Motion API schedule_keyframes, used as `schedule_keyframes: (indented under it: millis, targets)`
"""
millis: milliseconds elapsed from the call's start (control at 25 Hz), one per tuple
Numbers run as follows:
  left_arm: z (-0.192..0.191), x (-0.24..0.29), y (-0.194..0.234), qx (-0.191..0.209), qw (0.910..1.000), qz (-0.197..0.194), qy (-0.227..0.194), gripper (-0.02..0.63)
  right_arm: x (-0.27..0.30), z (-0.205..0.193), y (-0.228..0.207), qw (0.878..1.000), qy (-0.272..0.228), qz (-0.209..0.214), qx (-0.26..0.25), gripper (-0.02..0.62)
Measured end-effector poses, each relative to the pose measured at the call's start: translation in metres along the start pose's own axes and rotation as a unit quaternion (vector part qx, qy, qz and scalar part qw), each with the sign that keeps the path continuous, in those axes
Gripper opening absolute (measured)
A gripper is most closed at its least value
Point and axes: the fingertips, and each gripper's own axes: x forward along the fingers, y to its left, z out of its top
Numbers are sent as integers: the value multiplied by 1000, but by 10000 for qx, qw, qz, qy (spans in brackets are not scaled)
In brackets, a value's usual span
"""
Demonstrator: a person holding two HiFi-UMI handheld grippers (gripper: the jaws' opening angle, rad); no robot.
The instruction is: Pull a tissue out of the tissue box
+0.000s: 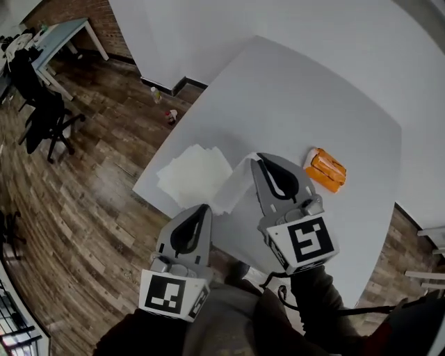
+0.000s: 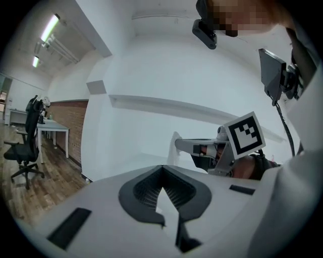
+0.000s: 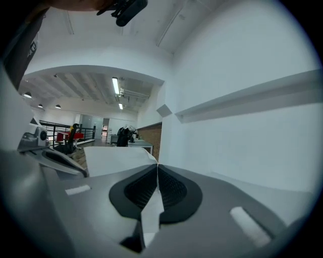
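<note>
Tissue (image 1: 235,185), one white sheet: pinched at its edge in the right gripper (image 1: 260,158), whose jaws are pressed together on it. In the right gripper view a strip of it runs back between the black pads. The rest of the sheet spreads out past the tips and to that gripper's left.

Orange tissue pack (image 1: 325,169): lying flat on the white table (image 1: 313,97), just to the right of the right gripper's jaws. It is apart from the jaws and from the held sheet.

Loose tissues (image 1: 195,174), a spread white pile: on the table's near corner, to the left of the right gripper and just ahead of the left gripper (image 1: 203,208).

Left gripper: jaws closed tip to tip. A pale wedge shows between the pads behind the tips, and I cannot tell whether it is tissue. It sits to the left of the right gripper and nearer the person, at the table's edge.

Office chair (image 1: 43,115), black: on the wooden floor (image 1: 104,208), well off to the left of the left gripper. A pale desk (image 1: 66,35) stands beyond it by a brick wall (image 1: 76,14).
</note>
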Motion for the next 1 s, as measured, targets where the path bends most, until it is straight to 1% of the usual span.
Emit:
schedule_keyframes:
  millis: [120,200,240,320,520,720,800,920,1000]
  targets:
    - [10,-3,34,-31,9999,123,-76,0,29,25,-3,9982,-364,-404,-244,6]
    - [12,-4,53,-50,9998,162,-55,0,42,25,0,9966,-473,-630,-250,6]
    - [11,-4,63,-62,9998,176,-23,0,48,18,4,9963,-455,-693,-218,6]
    - [6,-3,79,-83,9998,192,66,0,60,-7,13,9968,-288,-745,-96,6]
    - [-10,4,107,-80,9994,157,289,0,78,-98,38,9955,396,-799,314,6]
    - [-22,8,116,-26,9990,-45,434,0,87,-175,65,9917,954,-784,357,8]
    - [-22,10,112,1,9988,-164,459,0,88,-197,76,9893,1232,-662,414,9]
    - [-23,10,106,34,9982,-359,486,0,86,-215,98,9856,1521,-289,675,36]
    - [-25,9,103,53,9976,-492,479,0,81,-220,109,9830,1600,-146,894,94]
